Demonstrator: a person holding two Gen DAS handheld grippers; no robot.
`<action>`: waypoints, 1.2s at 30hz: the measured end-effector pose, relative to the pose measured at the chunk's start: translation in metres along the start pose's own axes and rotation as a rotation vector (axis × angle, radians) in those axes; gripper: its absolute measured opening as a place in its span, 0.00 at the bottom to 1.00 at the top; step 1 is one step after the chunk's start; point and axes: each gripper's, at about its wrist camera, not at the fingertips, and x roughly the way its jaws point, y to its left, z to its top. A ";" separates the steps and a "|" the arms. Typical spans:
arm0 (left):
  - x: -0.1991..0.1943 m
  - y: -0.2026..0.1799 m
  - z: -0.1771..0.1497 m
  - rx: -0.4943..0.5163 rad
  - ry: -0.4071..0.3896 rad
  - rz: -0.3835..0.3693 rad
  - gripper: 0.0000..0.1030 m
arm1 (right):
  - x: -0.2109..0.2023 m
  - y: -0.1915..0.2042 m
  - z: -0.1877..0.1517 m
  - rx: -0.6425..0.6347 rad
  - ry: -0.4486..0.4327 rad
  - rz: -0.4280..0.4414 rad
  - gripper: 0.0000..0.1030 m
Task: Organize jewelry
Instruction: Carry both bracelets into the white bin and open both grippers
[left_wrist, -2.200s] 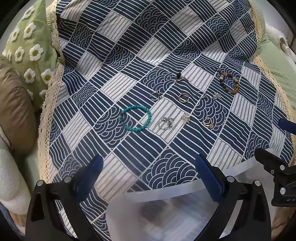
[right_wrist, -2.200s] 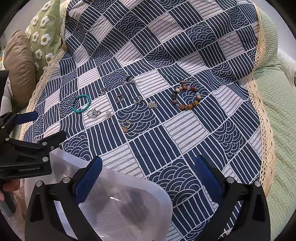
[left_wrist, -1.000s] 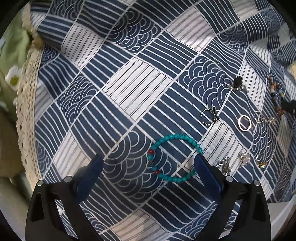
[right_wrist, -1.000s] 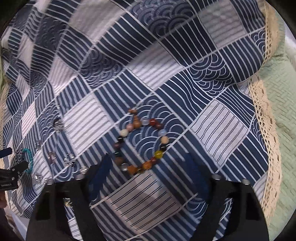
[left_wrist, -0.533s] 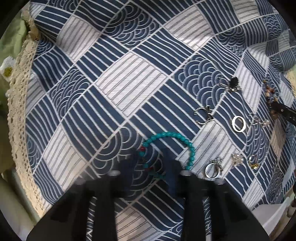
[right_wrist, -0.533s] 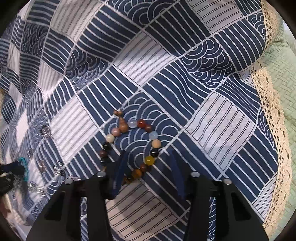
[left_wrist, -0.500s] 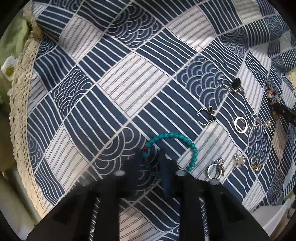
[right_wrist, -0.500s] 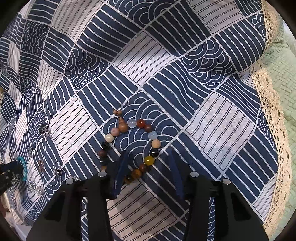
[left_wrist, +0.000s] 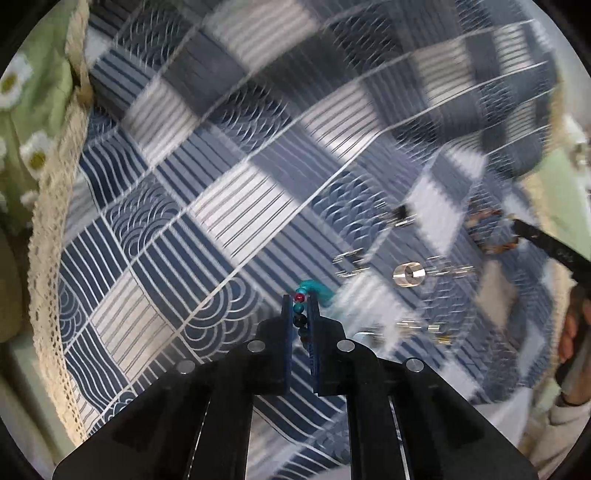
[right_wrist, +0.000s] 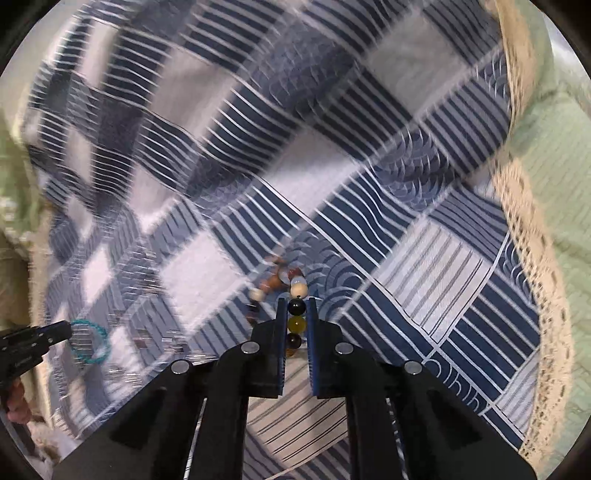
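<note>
Left gripper (left_wrist: 300, 306) clamped nearly closed on the turquoise bracelet (left_wrist: 314, 290) — red, teal and dark beads stacked in the narrow slot between the blue pads, the rest of the loop curling out just past the fingertips to the right. Seen from the right wrist camera, same bracelet (right_wrist: 90, 341) dangling as a ring from the tip of that gripper (right_wrist: 55, 332), off to the far left.

Right gripper (right_wrist: 296, 310) likewise pinched almost closed, on the multicoloured bead bracelet (right_wrist: 295, 291) — black, amber and brown beads lined up between the fingers, pale and reddish beads spilling forward and leftward just beyond the tips.

Beyond the left gripper, ahead and to the right: a gold ring (left_wrist: 409, 274) and several small silver rings (left_wrist: 351, 263), blurred, lying on the patterned blue-and-white cloth (left_wrist: 229, 199). Farther left, lace trim and a green daisy cushion (left_wrist: 26, 122). Right of the right gripper, past the lace edge, a pale green quilt (right_wrist: 554, 173). No container discernible in either blurred view.
</note>
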 end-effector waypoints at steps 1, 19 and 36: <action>-0.011 -0.004 -0.002 0.010 -0.017 -0.013 0.07 | -0.010 0.006 0.000 -0.014 -0.014 0.015 0.10; -0.077 -0.137 -0.172 0.297 -0.069 -0.196 0.07 | -0.151 0.124 -0.202 -0.437 0.036 0.309 0.10; 0.007 -0.128 -0.193 0.291 0.133 0.128 0.13 | -0.068 0.119 -0.246 -0.479 0.183 0.028 0.21</action>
